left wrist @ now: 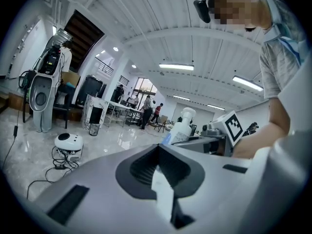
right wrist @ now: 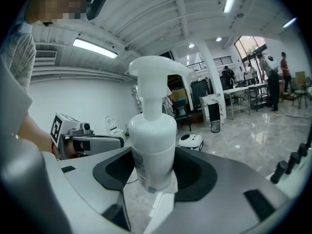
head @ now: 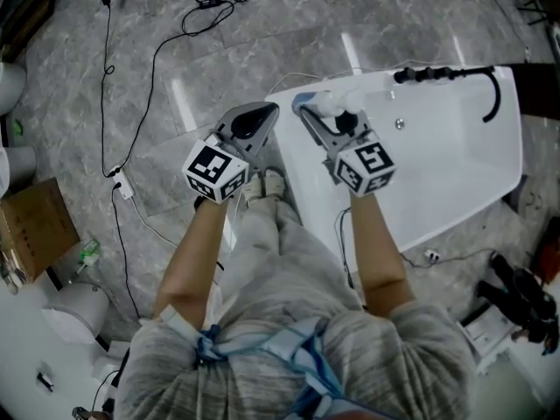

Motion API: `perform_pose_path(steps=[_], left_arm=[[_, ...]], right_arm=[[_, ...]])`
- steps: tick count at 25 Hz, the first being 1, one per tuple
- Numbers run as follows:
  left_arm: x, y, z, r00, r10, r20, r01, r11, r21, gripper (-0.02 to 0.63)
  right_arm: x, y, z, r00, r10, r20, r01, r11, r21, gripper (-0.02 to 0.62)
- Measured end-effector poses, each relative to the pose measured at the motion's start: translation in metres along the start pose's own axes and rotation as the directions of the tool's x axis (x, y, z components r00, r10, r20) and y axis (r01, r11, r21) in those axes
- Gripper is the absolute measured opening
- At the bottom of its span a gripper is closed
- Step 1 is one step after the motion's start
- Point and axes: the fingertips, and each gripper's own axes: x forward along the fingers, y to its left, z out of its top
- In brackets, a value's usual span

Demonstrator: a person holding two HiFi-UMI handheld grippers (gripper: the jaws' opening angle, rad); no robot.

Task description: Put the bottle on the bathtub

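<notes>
A white pump bottle point(right wrist: 152, 139) stands upright between the jaws of my right gripper point(right wrist: 152, 179), which is shut on its lower body. In the head view the right gripper point(head: 319, 112) holds the bottle point(head: 326, 103) over the near left corner of the white bathtub point(head: 455, 160). The left gripper point(head: 260, 116) hovers just left of the tub over the grey floor, jaws shut with nothing in them. From the left gripper view, the left gripper point(left wrist: 158, 167) is seen with the bottle point(left wrist: 181, 127) off to its right.
A black shower hose and tap point(head: 446, 73) lie along the tub's far rim. Black cables point(head: 157, 59) and a power strip point(head: 123, 185) run over the marble floor at left. A cardboard box point(head: 35, 226) and a white round unit point(head: 74, 309) sit lower left.
</notes>
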Motion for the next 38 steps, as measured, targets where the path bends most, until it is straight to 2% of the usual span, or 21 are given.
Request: perform_pose_path(steps=[14, 23, 31, 38], left_arm=[[0.042, 0.023, -0.052, 0.996, -0.01, -0.091, 0.006, 0.999, -0.041, 0.003], [0.06, 0.041, -0.083, 0.99, -0.014, -0.141, 0.004, 0.997, -0.073, 0.003], [0.071, 0.055, -0.105, 0.984, -0.018, -0.178, 0.001, 0.995, -0.098, 0.003], [0.072, 0.059, -0.129, 0.976, -0.023, -0.216, -0.006, 0.991, -0.134, 0.003]], right_arm=[[0.042, -0.044, -0.054, 0.991, -0.059, -0.123, 0.052, 0.997, -0.053, 0.247], [0.07, -0.063, -0.096, 0.975, -0.08, -0.207, 0.068, 0.995, -0.066, 0.247], [0.083, -0.084, -0.128, 0.957, -0.133, -0.256, 0.121, 0.991, -0.064, 0.247], [0.099, -0.092, -0.15, 0.945, -0.154, -0.289, 0.133, 0.987, -0.091, 0.247]])
